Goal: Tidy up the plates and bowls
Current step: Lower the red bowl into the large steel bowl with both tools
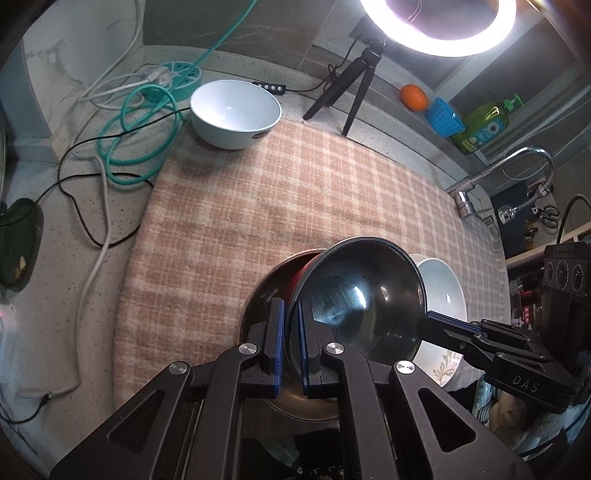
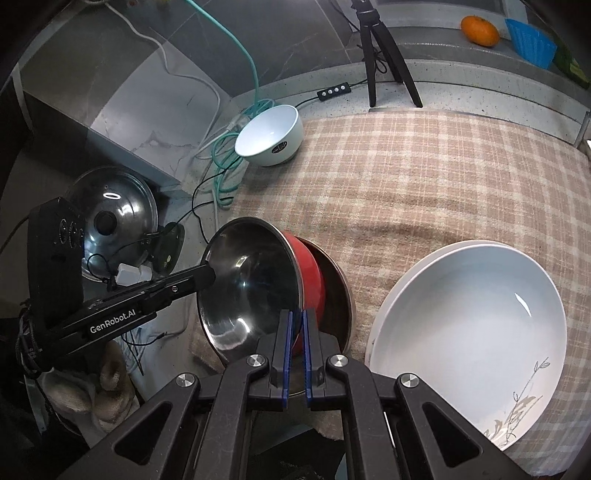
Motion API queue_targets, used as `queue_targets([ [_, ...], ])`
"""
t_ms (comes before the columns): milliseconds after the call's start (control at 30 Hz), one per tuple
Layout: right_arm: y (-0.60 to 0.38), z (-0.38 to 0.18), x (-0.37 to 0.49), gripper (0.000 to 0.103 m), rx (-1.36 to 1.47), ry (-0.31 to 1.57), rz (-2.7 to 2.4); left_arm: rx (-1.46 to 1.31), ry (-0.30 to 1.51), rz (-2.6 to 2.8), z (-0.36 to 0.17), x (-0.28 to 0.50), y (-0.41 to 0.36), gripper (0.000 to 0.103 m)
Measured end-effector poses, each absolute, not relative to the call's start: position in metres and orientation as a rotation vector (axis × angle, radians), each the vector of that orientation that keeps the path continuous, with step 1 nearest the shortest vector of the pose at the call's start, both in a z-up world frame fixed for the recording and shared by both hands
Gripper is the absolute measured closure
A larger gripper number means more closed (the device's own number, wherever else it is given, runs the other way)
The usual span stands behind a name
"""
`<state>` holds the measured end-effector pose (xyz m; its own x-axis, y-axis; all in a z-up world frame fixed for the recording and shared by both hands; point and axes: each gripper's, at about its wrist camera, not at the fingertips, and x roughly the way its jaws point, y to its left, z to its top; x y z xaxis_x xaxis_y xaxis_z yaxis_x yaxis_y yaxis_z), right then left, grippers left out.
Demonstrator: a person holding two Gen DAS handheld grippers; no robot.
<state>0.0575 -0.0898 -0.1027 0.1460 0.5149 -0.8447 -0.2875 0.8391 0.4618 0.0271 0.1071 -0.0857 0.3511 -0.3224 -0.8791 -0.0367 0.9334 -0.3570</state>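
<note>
Both grippers pinch the rim of one shiny steel bowl with a red outside [image 1: 354, 295]. The left gripper [image 1: 291, 343] clamps its left edge, and the right gripper [image 2: 295, 354] clamps its right edge. The bowl tilts over a dark round metal plate [image 2: 338, 284] on the checked cloth [image 1: 295, 192]. White plates [image 2: 469, 332] sit just right. A pale round bowl [image 1: 234, 110] stands far away.

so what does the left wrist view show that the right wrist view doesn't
Only the left wrist view: the lit ring light, the faucet and the green soap bottle. Only the right wrist view: the pot lid. Both: the red metal bowl gripped at its rim by both hand-held grippers, the white plates, the pale bowl and the orange.
</note>
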Motion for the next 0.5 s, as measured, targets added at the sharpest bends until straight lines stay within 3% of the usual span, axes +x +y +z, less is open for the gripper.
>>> queue_targets([
  [500,-0.084,-0.130,0.054,0.097,0.168,1.358,0.552,-0.259,1.259,-0.169,-0.108,0.022,0.099,0.098],
])
